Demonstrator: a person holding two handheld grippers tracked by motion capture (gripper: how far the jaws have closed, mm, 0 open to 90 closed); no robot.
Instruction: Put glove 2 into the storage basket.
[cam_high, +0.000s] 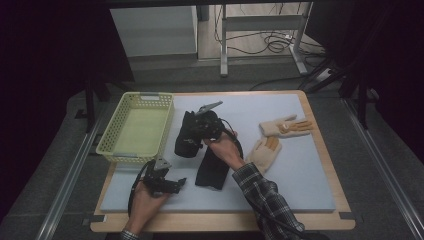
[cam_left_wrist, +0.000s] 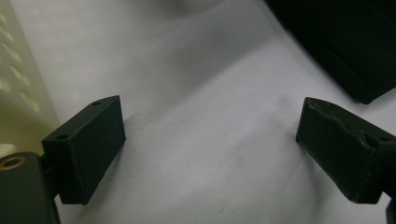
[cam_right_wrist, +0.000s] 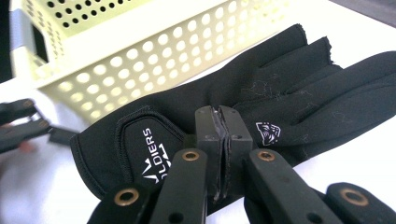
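Observation:
A black glove (cam_high: 184, 140) (cam_right_wrist: 285, 88) with white lettering on its cuff hangs tilted beside the yellow basket (cam_high: 137, 127) (cam_right_wrist: 140, 51). My right gripper (cam_high: 196, 131) (cam_right_wrist: 223, 126) is shut on the black glove, pinching its back between the pads. A second black glove (cam_high: 210, 169) (cam_left_wrist: 345, 42) lies flat on the grey mat under my right forearm. My left gripper (cam_high: 172, 184) (cam_left_wrist: 210, 140) rests open low over the mat at the front left, with nothing between its fingers; it also shows as a blurred left gripper (cam_right_wrist: 18, 123) in the right gripper view.
Two beige gloves (cam_high: 286, 126) (cam_high: 264, 152) lie on the right half of the mat (cam_high: 300, 185). The basket's perforated wall (cam_left_wrist: 14, 93) stands just left of my left gripper. Table legs and cables are on the floor beyond the far edge.

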